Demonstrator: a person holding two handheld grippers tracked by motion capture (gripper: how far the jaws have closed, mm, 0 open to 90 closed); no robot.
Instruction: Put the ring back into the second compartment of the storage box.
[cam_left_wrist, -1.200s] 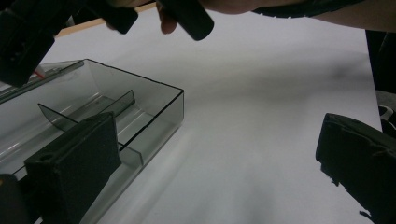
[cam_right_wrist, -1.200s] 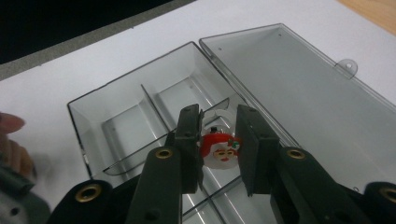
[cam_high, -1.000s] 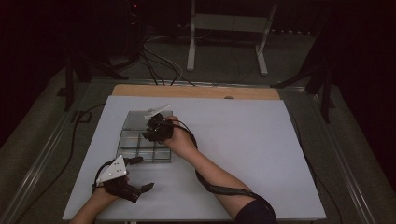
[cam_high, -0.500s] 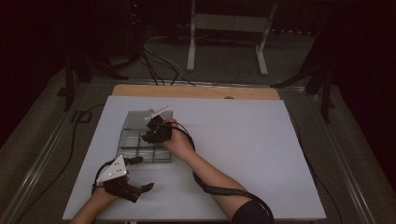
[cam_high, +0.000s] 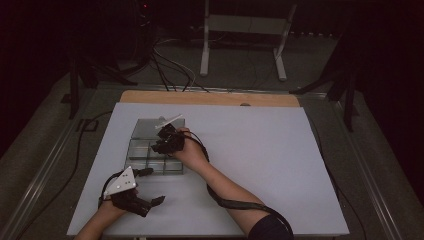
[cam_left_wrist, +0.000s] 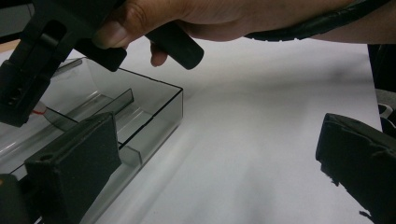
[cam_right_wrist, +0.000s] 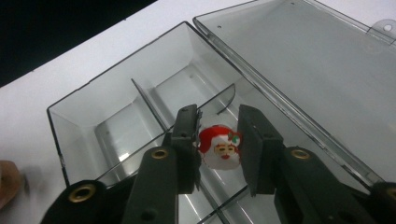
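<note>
One clear compartment box (cam_right_wrist: 116, 126) lies on the worktop (cam_high: 280, 150), lid (cam_right_wrist: 317, 70) open at 12 o'clock. A Santa charm (cam_right_wrist: 220, 147) sits loosely between the right gripper (cam_right_wrist: 218, 140) jaws, which have just been opening, over a compartment. The left gripper (cam_left_wrist: 210, 163) jaws are spread, empty.

The high view is dim. Light falls from above only on the pale white table sheet (cam_high: 260, 160), while the floor around it sinks into near black, especially toward 12, 3 and 9 o'clock. The picture is soft and a little grainy.

In the left gripper view, the sheet is bright, with a soft grey shadow at 1 o'clock. The near black foam jaws are out of focus.

In the right gripper view, the clear smoky plastic compartment box (cam_right_wrist: 112, 126) shows white glare on its walls at 8 o'clock. The corner at 11 o'clock is black.
</note>
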